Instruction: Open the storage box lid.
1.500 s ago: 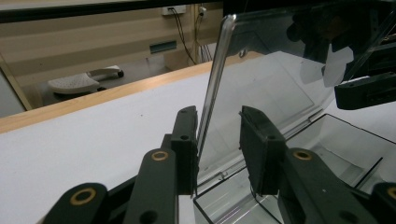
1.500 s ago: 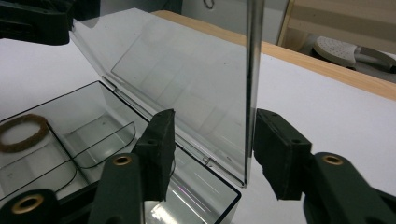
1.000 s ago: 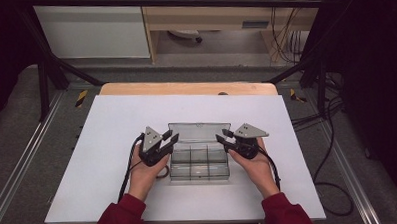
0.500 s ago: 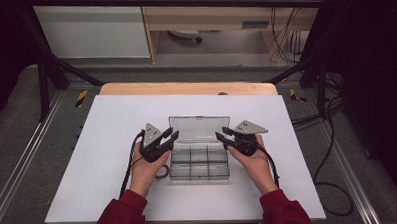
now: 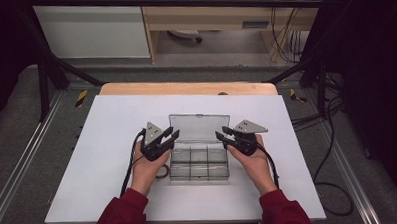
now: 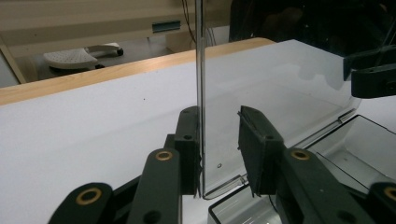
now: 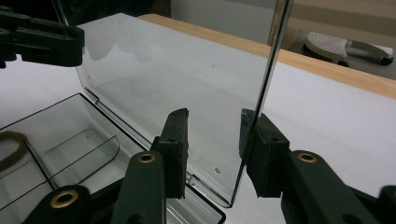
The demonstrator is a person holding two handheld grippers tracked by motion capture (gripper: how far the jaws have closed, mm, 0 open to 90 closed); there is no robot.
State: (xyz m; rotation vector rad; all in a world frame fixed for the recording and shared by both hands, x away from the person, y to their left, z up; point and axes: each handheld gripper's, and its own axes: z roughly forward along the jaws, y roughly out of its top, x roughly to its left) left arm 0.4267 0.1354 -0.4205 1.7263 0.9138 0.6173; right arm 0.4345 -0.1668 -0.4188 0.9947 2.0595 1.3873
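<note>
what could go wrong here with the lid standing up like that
The clear lid stands upright, its side edges inside the open jaws of the left tongs and the right tongs. Neither pair clamps it, so it might fall back shut or flop fully open if the hands pull away. A push on one side alone might twist the hinge or slide the light compartment box across the white table.

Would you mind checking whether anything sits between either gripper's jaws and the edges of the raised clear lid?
Nothing visible does. The left gripper straddles one side edge of the lid, its outer jaw against the plastic. The right gripper straddles the opposite edge likewise. Both are open, with only lid between the jaws.
</note>
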